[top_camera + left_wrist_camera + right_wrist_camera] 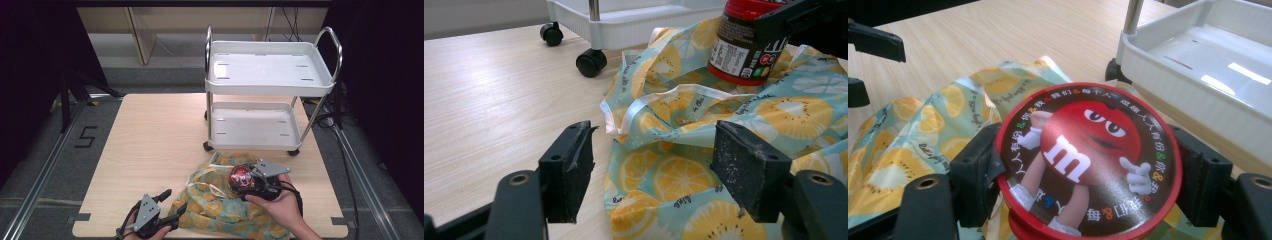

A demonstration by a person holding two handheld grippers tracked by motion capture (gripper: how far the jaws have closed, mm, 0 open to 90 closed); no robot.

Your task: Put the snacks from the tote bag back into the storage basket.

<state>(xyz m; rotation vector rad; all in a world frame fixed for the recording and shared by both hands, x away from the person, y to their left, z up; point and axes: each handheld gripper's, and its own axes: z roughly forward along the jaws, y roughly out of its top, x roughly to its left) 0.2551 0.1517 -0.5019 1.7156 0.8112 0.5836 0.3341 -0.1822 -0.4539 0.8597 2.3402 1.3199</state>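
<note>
A teal cloth bag with a lemon print [225, 200] lies crumpled on the wooden table near its front edge. My right gripper [247, 184] is shut on a red-lidded candy jar [1088, 160], held just above the bag [923, 135]; its two jaws press the lid's sides. The jar [744, 45] stands over the cloth in the left gripper view. My left gripper [172, 199] is open at the bag's left edge, and its jaws straddle the cloth's near hem [664, 175] without pinching it.
A white two-shelf cart [270, 70] with chrome handles stands on the table's far right part, its castors [590, 62] just beyond the bag. Bare wooden tabletop [150, 145] stretches to the left. Dark floor and rails flank the table.
</note>
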